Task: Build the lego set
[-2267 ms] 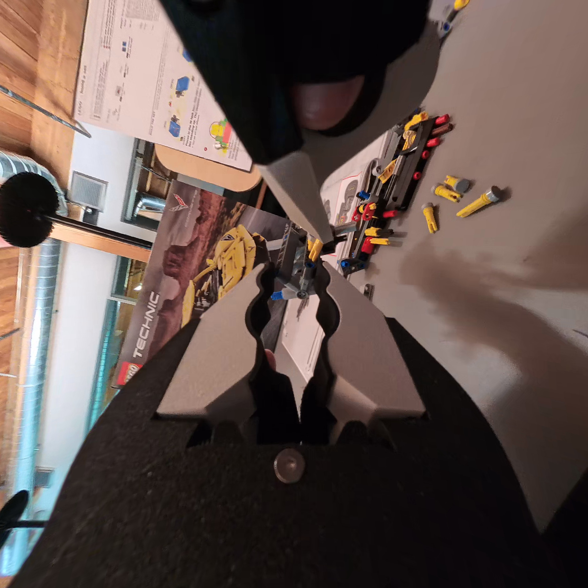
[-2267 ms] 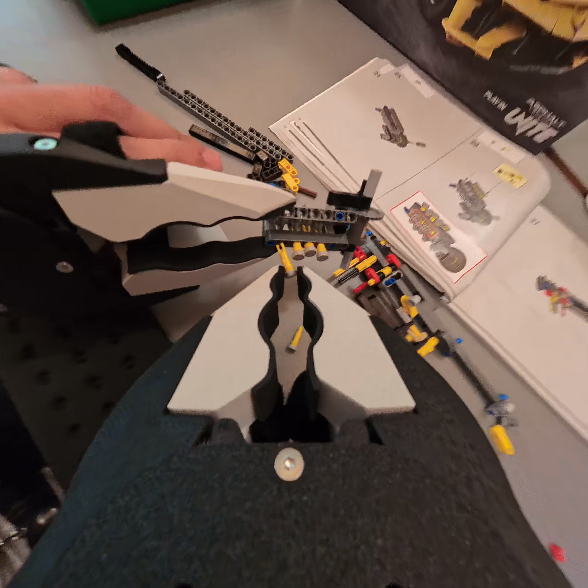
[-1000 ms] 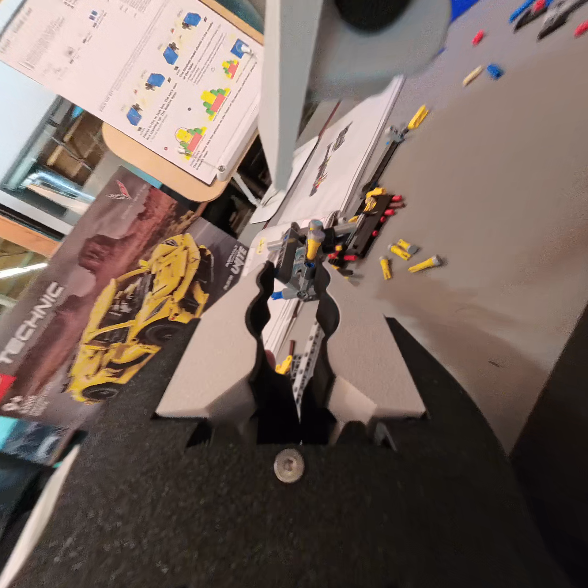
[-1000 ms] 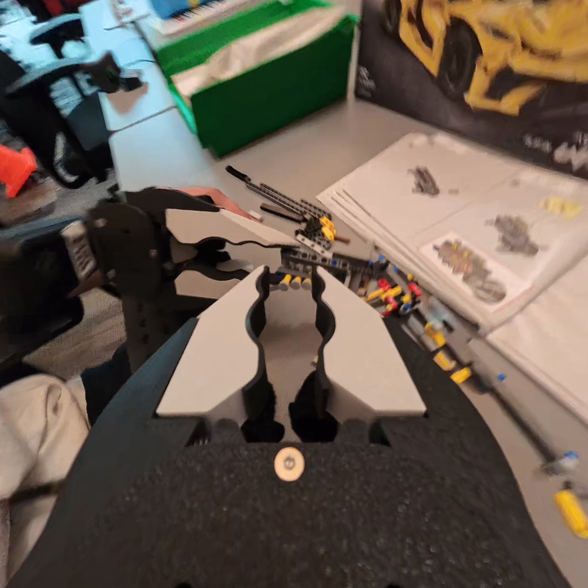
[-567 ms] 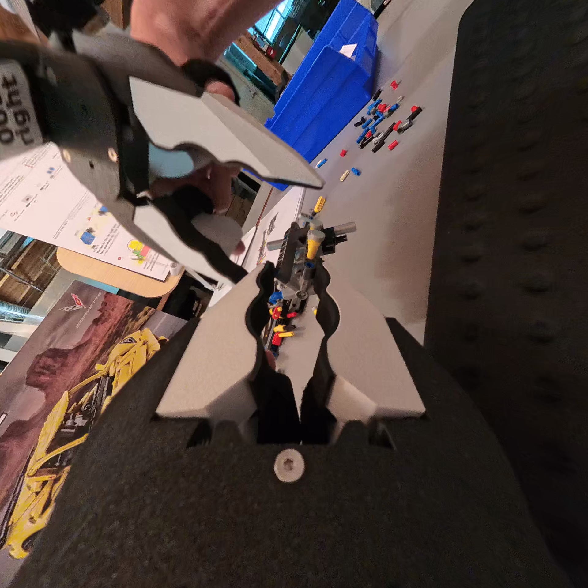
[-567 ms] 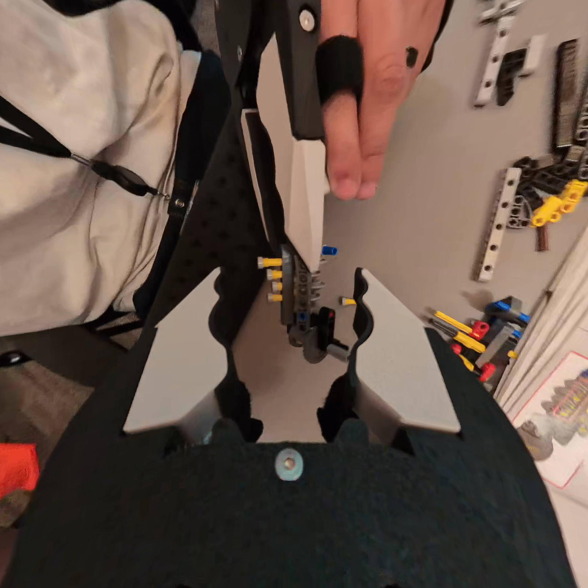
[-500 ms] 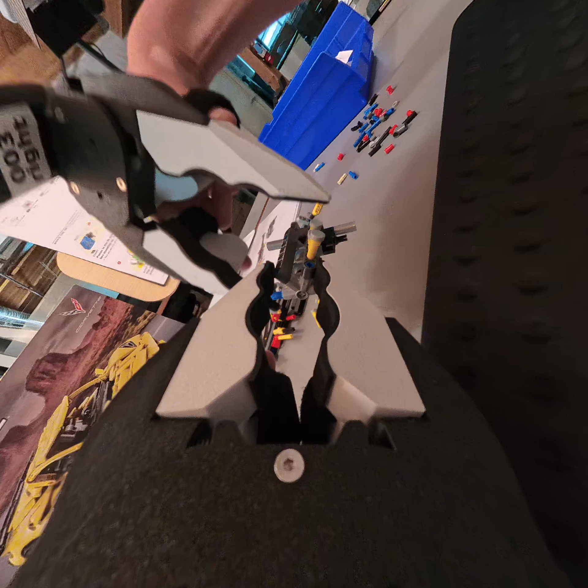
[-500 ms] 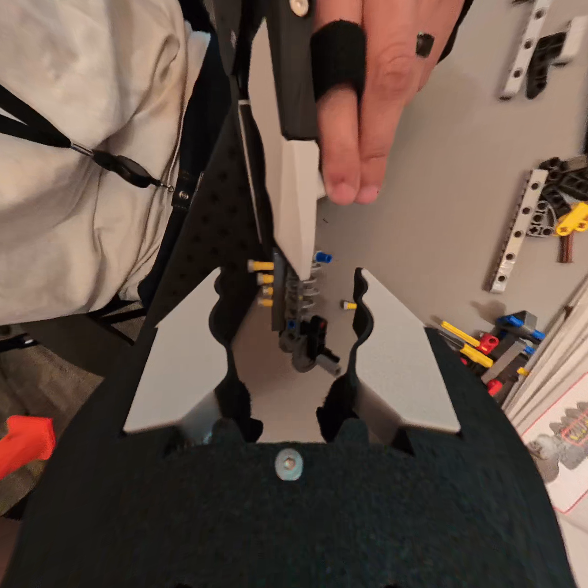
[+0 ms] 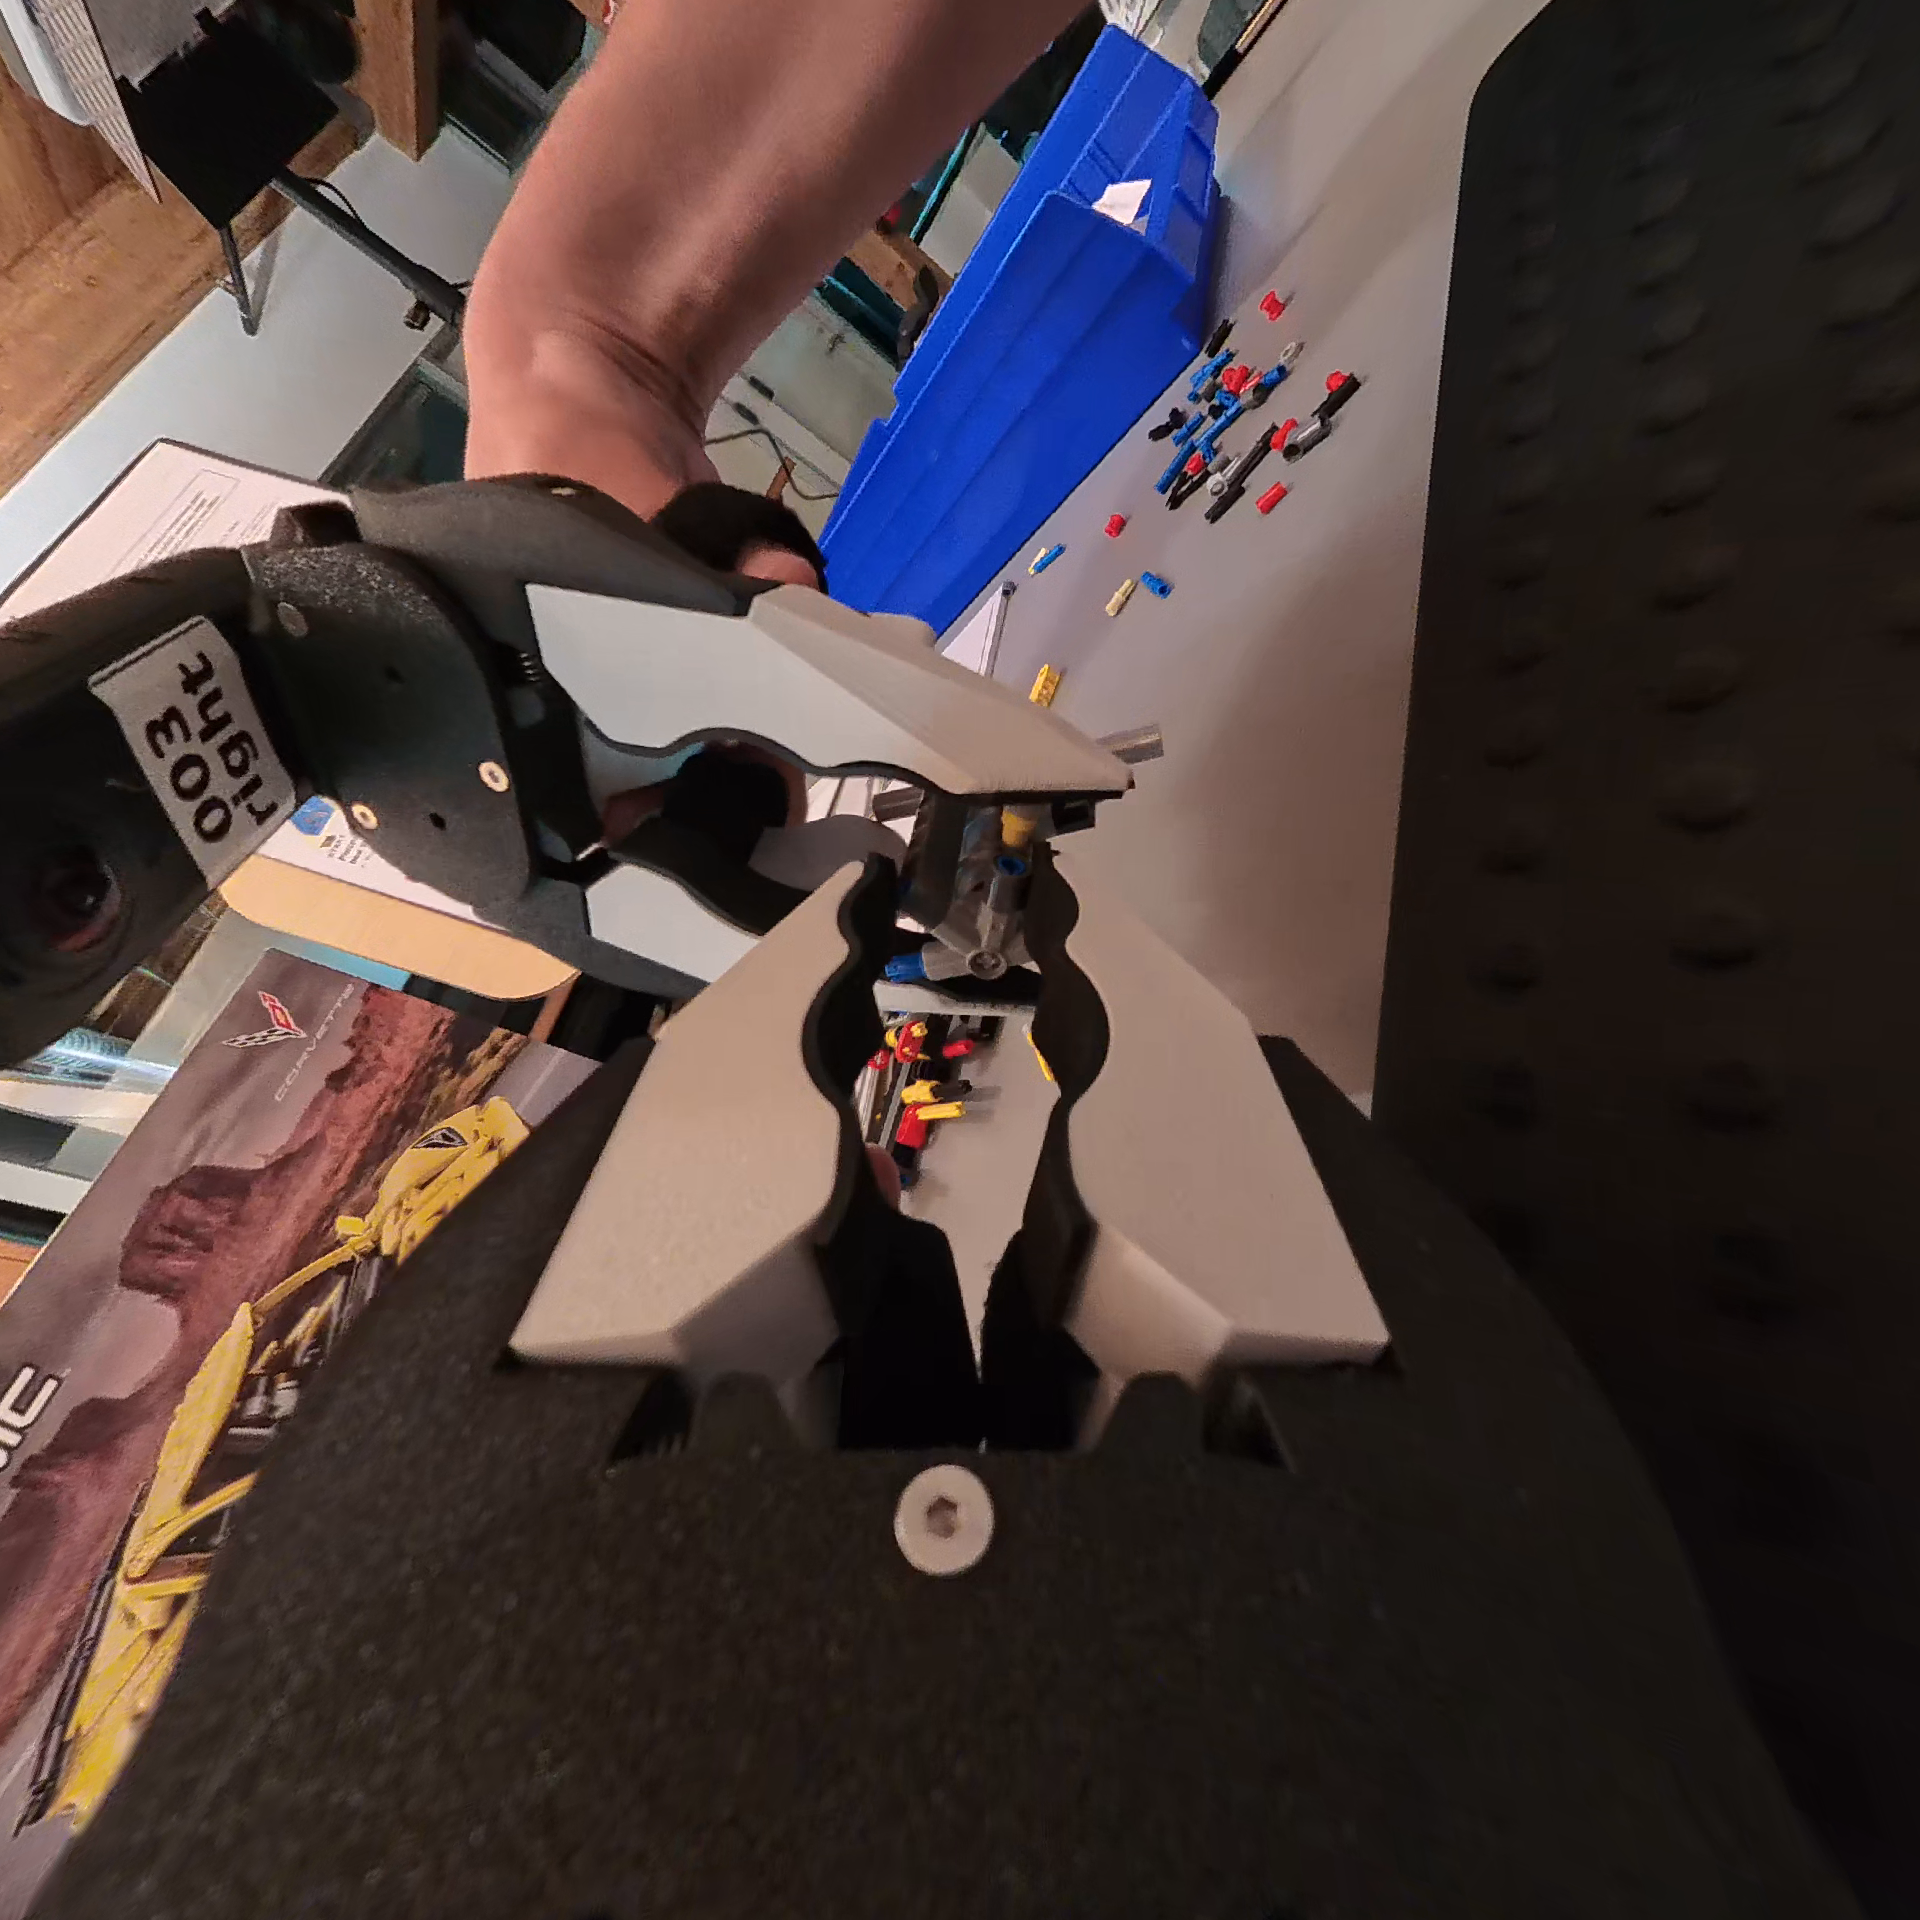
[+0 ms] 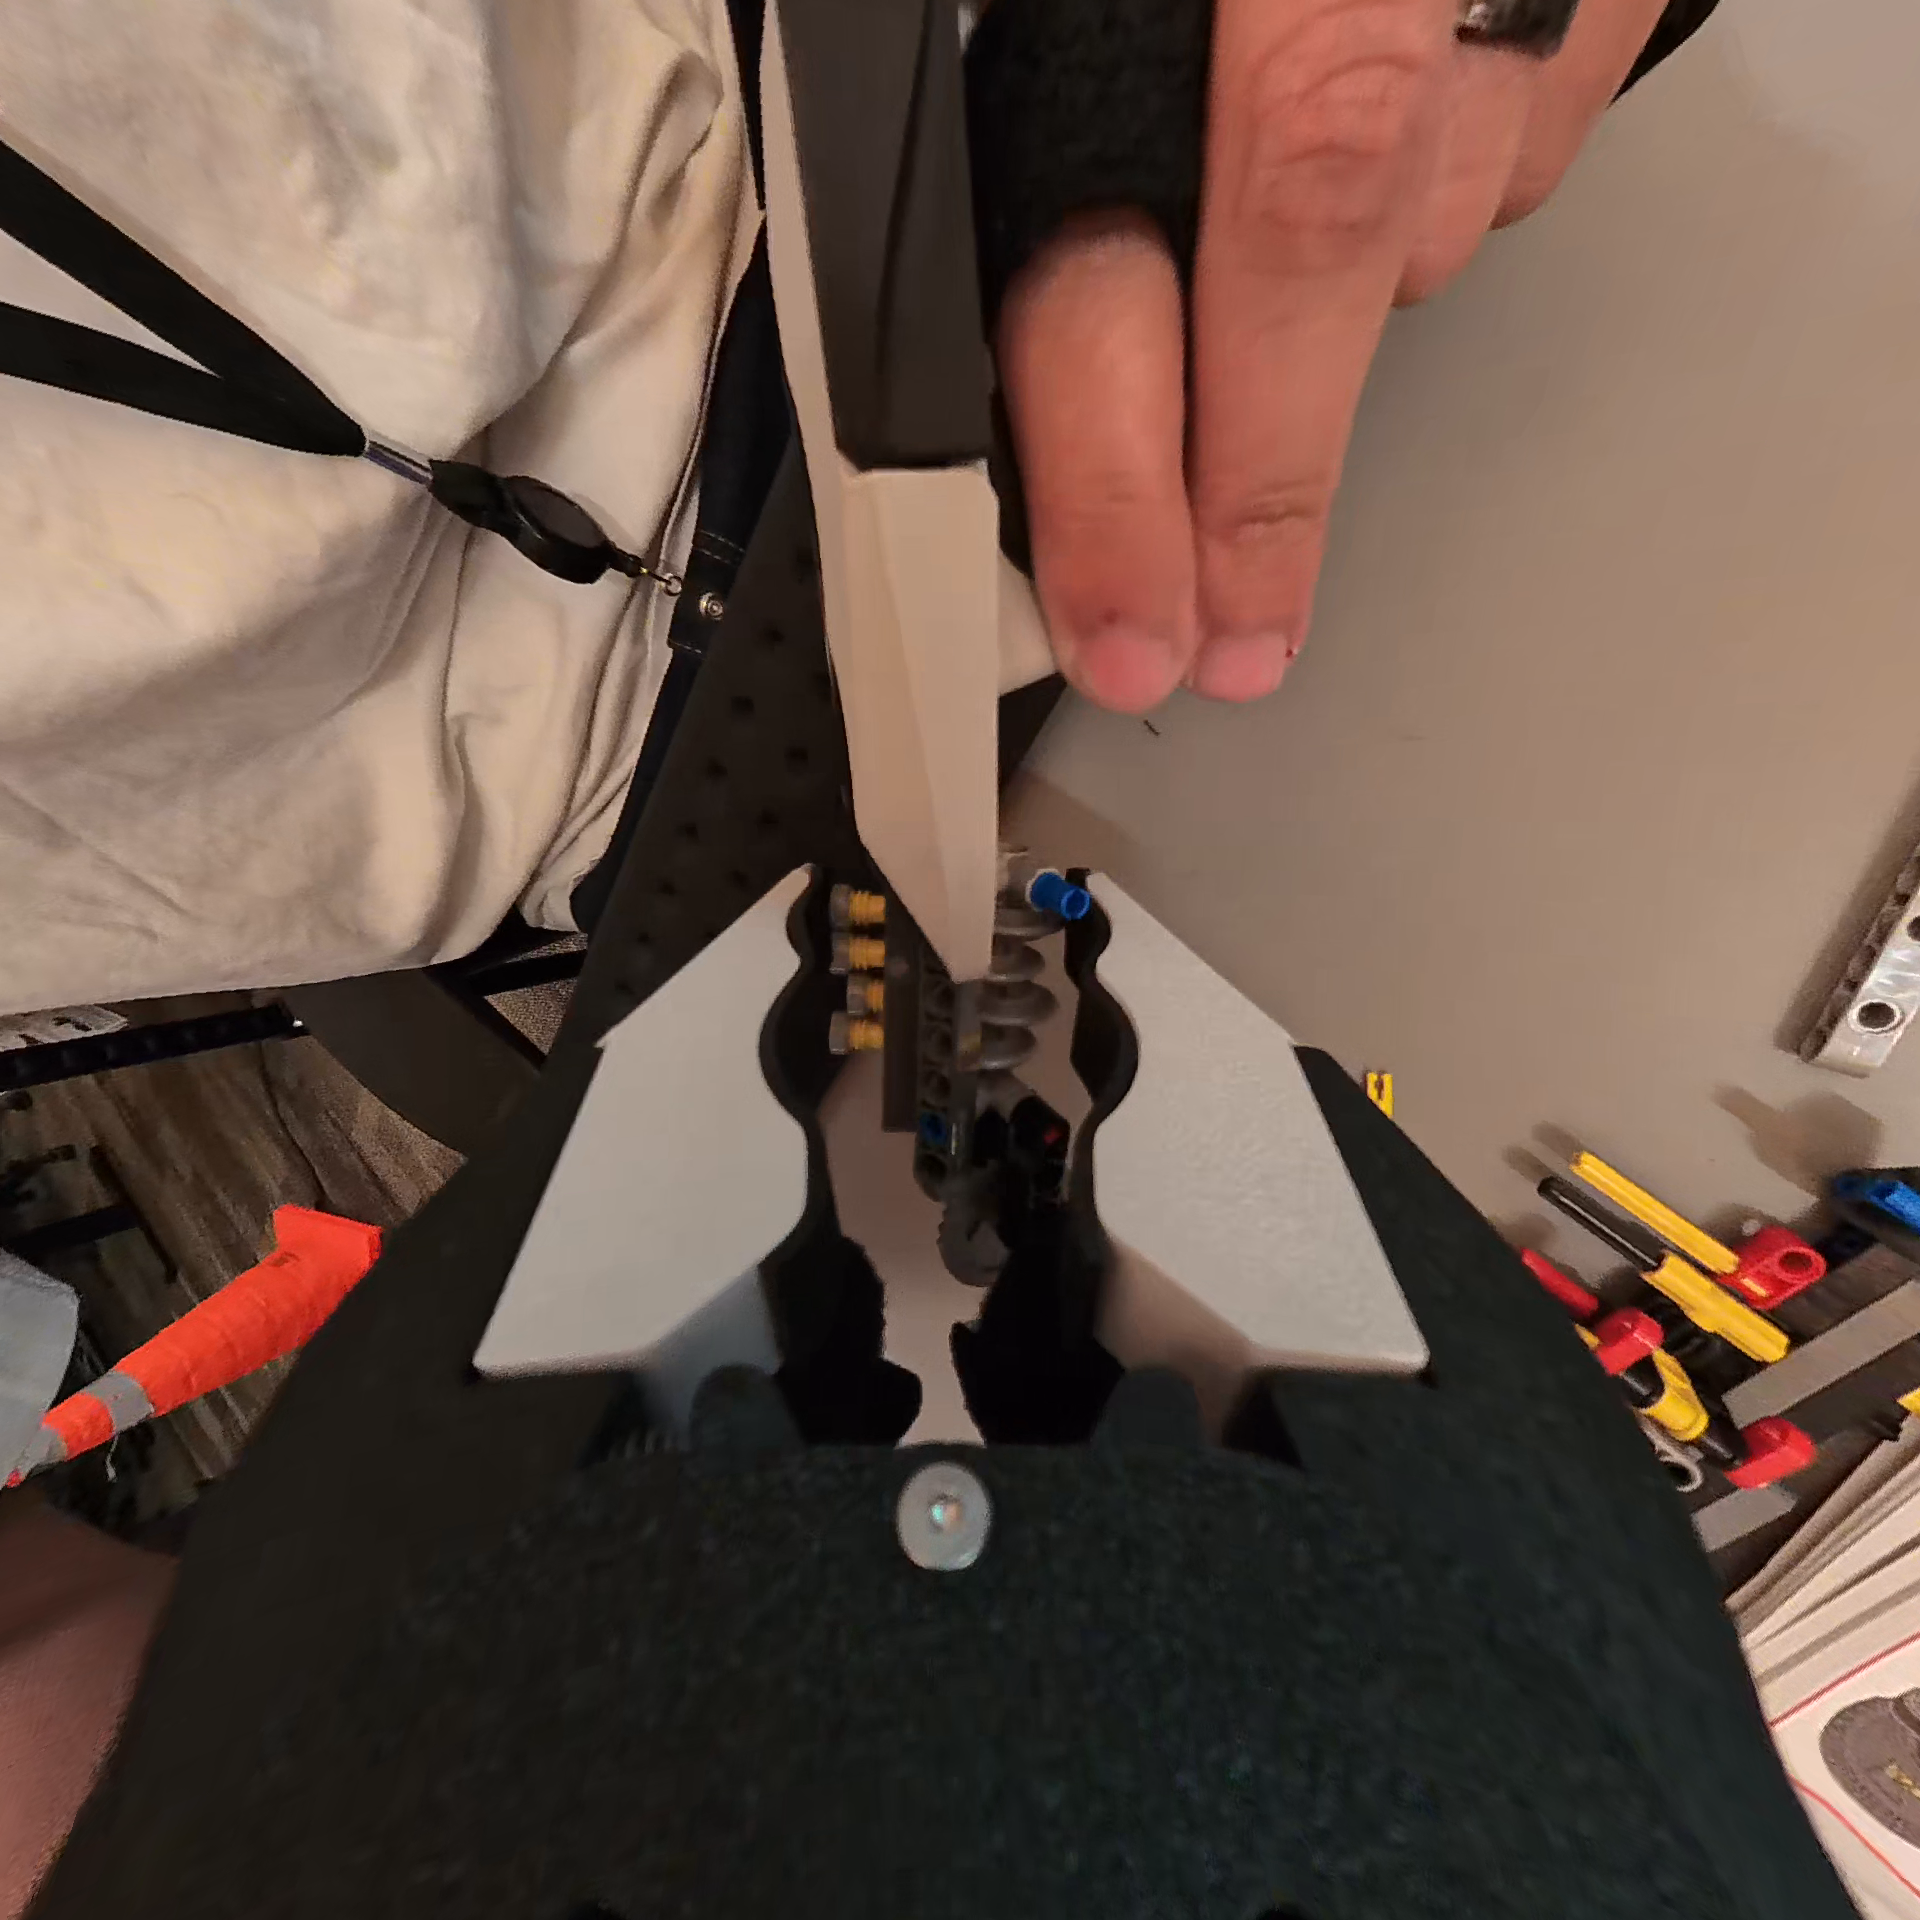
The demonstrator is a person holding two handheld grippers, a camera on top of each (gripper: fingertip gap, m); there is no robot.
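Note:
A small lego assembly (image 9: pixel 977 914), a dark grey beam with yellow pins, a blue pin and a grey worm gear, is held in the air. My left gripper (image 9: pixel 961 883) is shut on its near end. My right gripper (image 9: pixel 935 821) comes in from the left with one finger above the assembly and one below. In the right wrist view the assembly (image 10: pixel 940 1049) sits between the fingers of my right gripper (image 10: pixel 954 883), pins touching both pads. The left gripper's finger (image 10: pixel 914 675) reaches down onto it from above, a hand (image 10: pixel 1195 416) behind it.
The grey table (image 9: pixel 1299 779) carries a blue bin (image 9: pixel 1039 343), scattered small blue, red and black pieces (image 9: pixel 1236 436), the set's box (image 9: pixel 260 1195), yellow and red pins (image 10: pixel 1683 1309), a grey beam (image 10: pixel 1870 997) and a booklet (image 10: pixel 1849 1662). A person's white shirt (image 10: pixel 312 520) is close. Left and right tips are no more than a few centimetres apart.
The right gripper has moved in over the assembly and its jaws have narrowed onto it. The left gripper keeps its hold; both have swung towards the person.

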